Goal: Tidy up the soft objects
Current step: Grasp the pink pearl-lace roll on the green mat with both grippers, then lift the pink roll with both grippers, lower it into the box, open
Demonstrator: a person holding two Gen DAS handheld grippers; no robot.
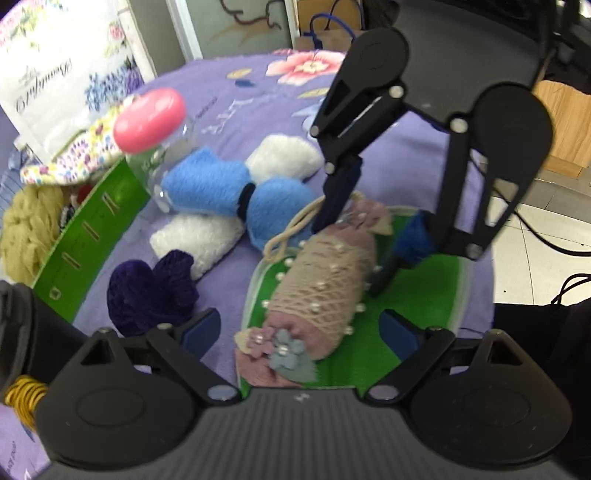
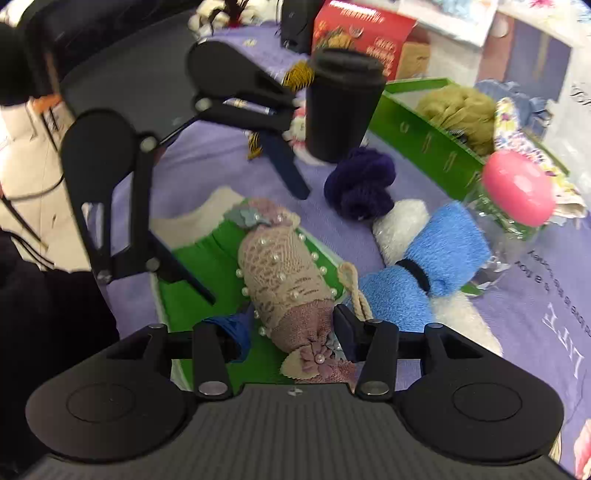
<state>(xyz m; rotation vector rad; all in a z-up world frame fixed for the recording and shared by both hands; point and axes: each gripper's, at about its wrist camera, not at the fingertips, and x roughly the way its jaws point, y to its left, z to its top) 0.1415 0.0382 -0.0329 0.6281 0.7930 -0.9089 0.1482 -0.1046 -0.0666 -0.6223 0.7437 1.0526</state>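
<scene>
The right gripper's [image 2: 291, 334] fingers [image 2: 347, 332] stand part open on either side of one end of the roll [image 2: 284, 273], a mauve bundle wrapped in beige lace with pearls and cloth flowers at both ends. Whether the pads press on it I cannot tell. The left gripper's [image 1: 299, 328] fingers [image 1: 201, 326] stand wide apart at the roll's other end, one on each side and clear of it, holding nothing.

The roll lies in a shallow green tray [image 2: 184, 295] with a pale rim, at the table [image 1: 229, 99] edge nearest the person. A beige cord loop [image 2: 354, 291] hangs over the tray's rim beside the roll.

Just beyond the tray, on the lilac flowered cloth, lies a blue towel [image 1: 236, 195] cinched in the middle by a black band, resting across a white fluffy cloth [image 1: 199, 240]. A dark purple knit piece [image 1: 151, 291] sits beside them, nearer the left gripper. Next to the towel lies a clear bottle [image 1: 155, 166] with a pink cap [image 1: 149, 120].

Farther out stands a green box [image 1: 92, 236] holding an olive knit bundle [image 1: 29, 225] and a flowered cloth [image 1: 85, 151]. A black cup [image 2: 341, 107] with a lid stands upright near the purple piece, with a red carton [image 2: 365, 33] behind it at the table's far edge.
</scene>
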